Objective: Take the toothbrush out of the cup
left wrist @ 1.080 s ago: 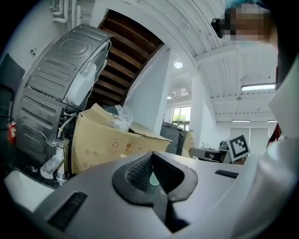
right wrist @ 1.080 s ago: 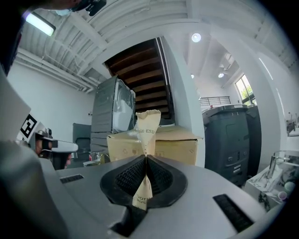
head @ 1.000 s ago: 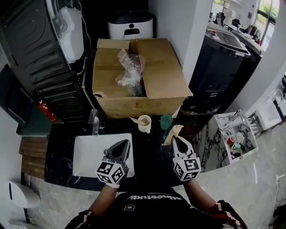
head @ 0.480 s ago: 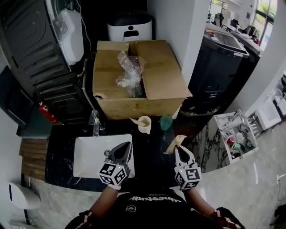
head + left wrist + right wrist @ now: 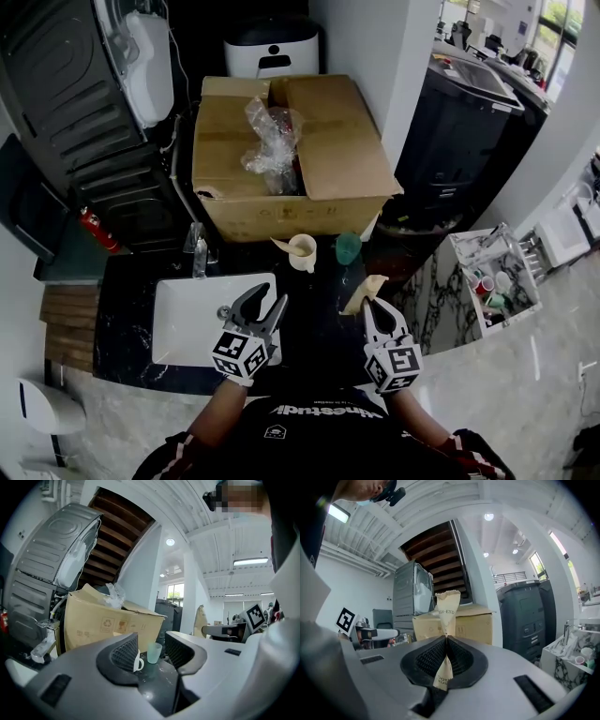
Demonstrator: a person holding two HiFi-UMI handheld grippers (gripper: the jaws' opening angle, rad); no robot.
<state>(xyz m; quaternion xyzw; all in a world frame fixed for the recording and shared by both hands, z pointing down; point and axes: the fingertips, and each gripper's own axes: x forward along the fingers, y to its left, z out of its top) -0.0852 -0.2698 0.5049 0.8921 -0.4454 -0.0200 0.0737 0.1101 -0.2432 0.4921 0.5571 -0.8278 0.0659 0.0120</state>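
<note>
Since the earlier frame the left hand-held gripper (image 5: 274,293) had just been spreading its jaws, with nothing between them. The right hand-held gripper (image 5: 368,306) had drawn slightly back toward the person, carrying its paper packet (image 5: 364,292) along.

In the head view the packet was pinched at its near end, clear of both cups. Its long axis ran forward from the jaws and a little left, toward the white mug (image 5: 302,251) and the green cup (image 5: 348,249) on the dark desk (image 5: 319,309). Both cups stood ahead of the hand-held grippers, in front of the cardboard box (image 5: 281,216). The left one was nearer the mug. A pale strip showed at the mug's left rim; what it was I could not tell.

In the left gripper view the released jaws framed the green cup (image 5: 153,652) and the mug (image 5: 137,662) well beyond them. The box (image 5: 98,620) bore a recycling mark and small symbols, but no writing I could read.

In the right gripper view the jaws were clenched on the packet (image 5: 446,613), which stood upright through them. Its print read "SH-END" above the pads and "OOT" over "RUS" below. I judged it to be the wrapped toothbrush, already out of the cup.
</note>
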